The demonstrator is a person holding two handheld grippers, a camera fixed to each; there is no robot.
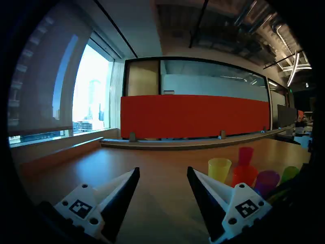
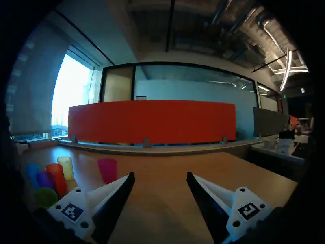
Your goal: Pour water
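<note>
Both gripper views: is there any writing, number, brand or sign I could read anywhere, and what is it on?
No text can be read.
On the left gripper and the right gripper, the square tags carry black-and-white patterns, no letters.
On the glass wall, the small white notice is too small to read.
On the cups, no print can be made out.

6 coloured plastic cups (image 2: 57, 179), upright, clustered on table (image 2: 170, 171)
</note>
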